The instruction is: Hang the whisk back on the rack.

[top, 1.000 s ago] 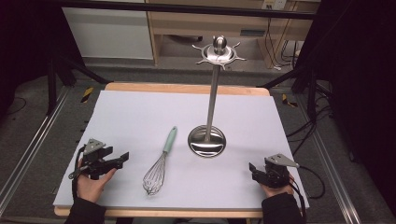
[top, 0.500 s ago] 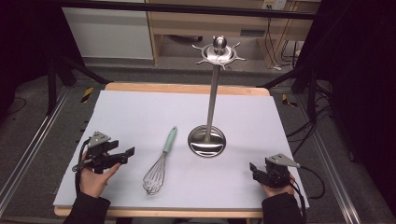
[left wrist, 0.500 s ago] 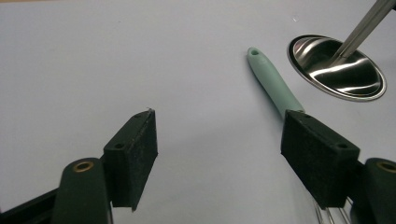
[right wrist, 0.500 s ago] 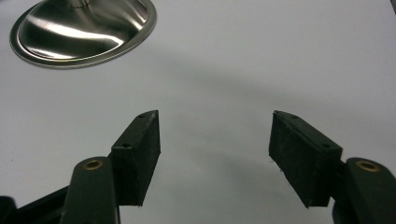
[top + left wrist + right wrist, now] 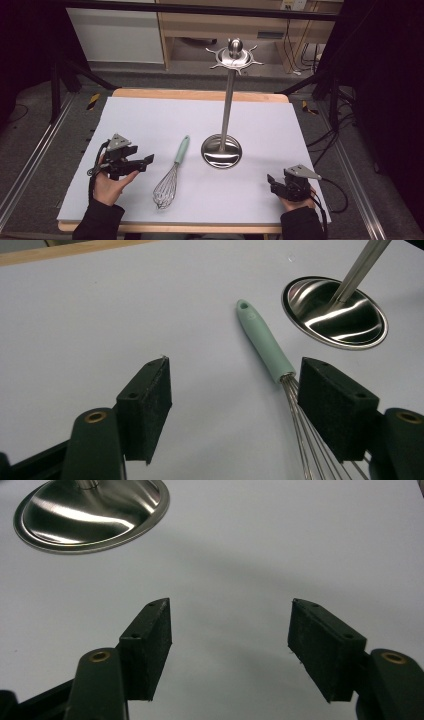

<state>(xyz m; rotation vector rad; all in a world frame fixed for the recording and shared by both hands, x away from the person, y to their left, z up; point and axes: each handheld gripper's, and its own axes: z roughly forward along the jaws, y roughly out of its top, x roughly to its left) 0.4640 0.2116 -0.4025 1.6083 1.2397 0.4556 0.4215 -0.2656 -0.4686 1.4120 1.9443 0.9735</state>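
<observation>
1. The left hand-held gripper (image 5: 146, 161) has moved away from the counter's (image 5: 300, 130) left edge and toward the whisk (image 5: 170, 175). A second ago it sat nearer that edge and closer to the front. It now hovers just left of the whisk, pointing at it.
2. Its jaws stand wide apart and hold nothing. In the left gripper view, the whisk's wires (image 5: 310, 435) run close beside the right-hand jaw, while the mint-green handle (image 5: 262, 342) lies ahead, in the gap.
3. The whisk lies flat near the middle of the counter, a little toward the front. Its handle points to the far edge and its wire head to the front edge. It hasn't shifted.
4. The steel utensil stand (image 5: 221, 150) is upright just right of the whisk, its round base on the counter and its hooked crown at the top of the pole.
5. The right hand-held gripper (image 5: 272, 181) rests near the front right corner, unmoved, jaws wide open and empty.
6. Judged from this, the left hand is approaching to pick up the whisk, probably to hang it on the stand. No grasp has been made yet.
</observation>
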